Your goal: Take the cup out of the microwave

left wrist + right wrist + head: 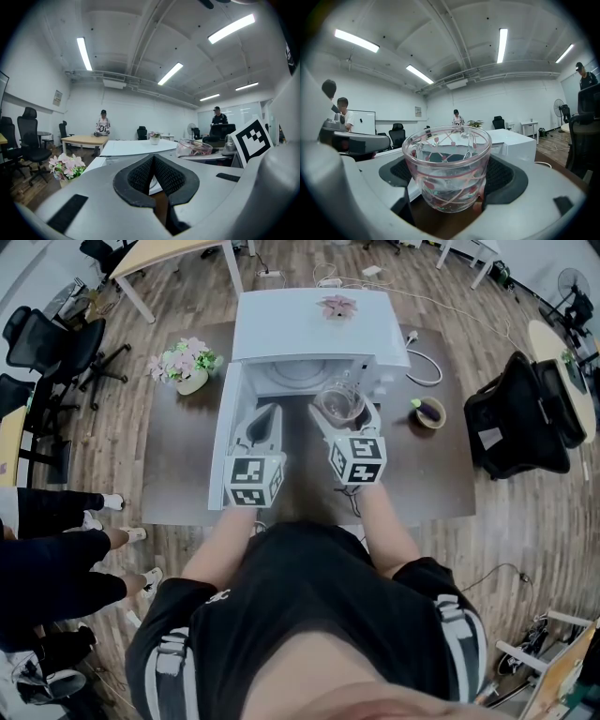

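In front of the open microwave (309,334), just outside its mouth as far as the head view shows, your right gripper (345,412) clamps the patterned glass cup (447,171) btw its pads, upright, rim up, over the brown table (441,474). The pads sit on the lower half of the wall, and that wall widens toward the rim. Smooth glass on a tapered side is the main risk: ease off or jerk your hand & it could slip out of the jaws and drop. Squeeze too hard & it may crack, tho I can't judge the thickness. Your left gripper (270,416) is closed on nothing, pads touching. It's parked just beside the right one and next to the open door (228,432). W/ things that tight, a sideways swing could knock the cup or bang the door. The cup looks empty, but keep it level anyway. On the right, a small bowl (429,412) and the power cable (427,367) lie on the table. If you set down there, the base may land on the cord & tip, so pick a bare spot, e.g. centre front.
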`<state>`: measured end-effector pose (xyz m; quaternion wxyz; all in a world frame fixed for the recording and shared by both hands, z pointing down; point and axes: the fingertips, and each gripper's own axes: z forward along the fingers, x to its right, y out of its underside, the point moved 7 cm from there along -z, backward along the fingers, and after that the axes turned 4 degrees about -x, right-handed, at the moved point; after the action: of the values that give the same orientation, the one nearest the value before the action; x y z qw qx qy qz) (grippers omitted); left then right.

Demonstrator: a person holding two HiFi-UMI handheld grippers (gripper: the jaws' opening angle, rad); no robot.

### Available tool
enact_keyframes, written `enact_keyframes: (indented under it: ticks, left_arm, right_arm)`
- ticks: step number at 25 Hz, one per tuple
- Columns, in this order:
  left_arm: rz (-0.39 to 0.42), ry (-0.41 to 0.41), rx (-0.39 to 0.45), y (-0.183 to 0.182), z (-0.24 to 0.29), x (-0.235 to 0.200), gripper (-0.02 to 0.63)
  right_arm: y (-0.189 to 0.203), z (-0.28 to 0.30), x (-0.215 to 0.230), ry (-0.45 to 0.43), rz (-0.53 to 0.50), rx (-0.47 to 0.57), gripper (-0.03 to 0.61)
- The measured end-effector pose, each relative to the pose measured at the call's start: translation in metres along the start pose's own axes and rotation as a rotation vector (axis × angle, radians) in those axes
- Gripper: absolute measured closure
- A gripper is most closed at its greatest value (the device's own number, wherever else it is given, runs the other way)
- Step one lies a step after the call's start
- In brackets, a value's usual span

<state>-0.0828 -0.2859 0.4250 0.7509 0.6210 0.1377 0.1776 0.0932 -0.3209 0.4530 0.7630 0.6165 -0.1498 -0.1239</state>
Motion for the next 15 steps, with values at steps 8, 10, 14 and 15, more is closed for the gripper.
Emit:
enact_keyframes:
  ticks: [8,10,14,15]
  left_arm:
    - [0.007,0.002,0.007,-0.0014,0.0029,0.0006,0.612]
    - [0.01,0.003,0.007,-0.0014,0.0038,0.001,0.612]
    - [0.011,0.003,0.011,-0.0018,0.0055,0.0013,0.612]
    - [0.011,0.002,0.011,-0.0019,0.0058,0.0015,0.612]
  right_arm:
    - [-0.0008,0.0012,0.002,-0.001,0.003,0.004,0.114]
    - [-0.0004,0.0013,0.0026,-0.001,0.005,0.004,0.114]
    - [0.0001,0.0012,0.0039,-0.001,0.005,0.008,0.114]
    - [-0.0001,0.0008,0.004,-0.003,0.006,0.01,0.114]
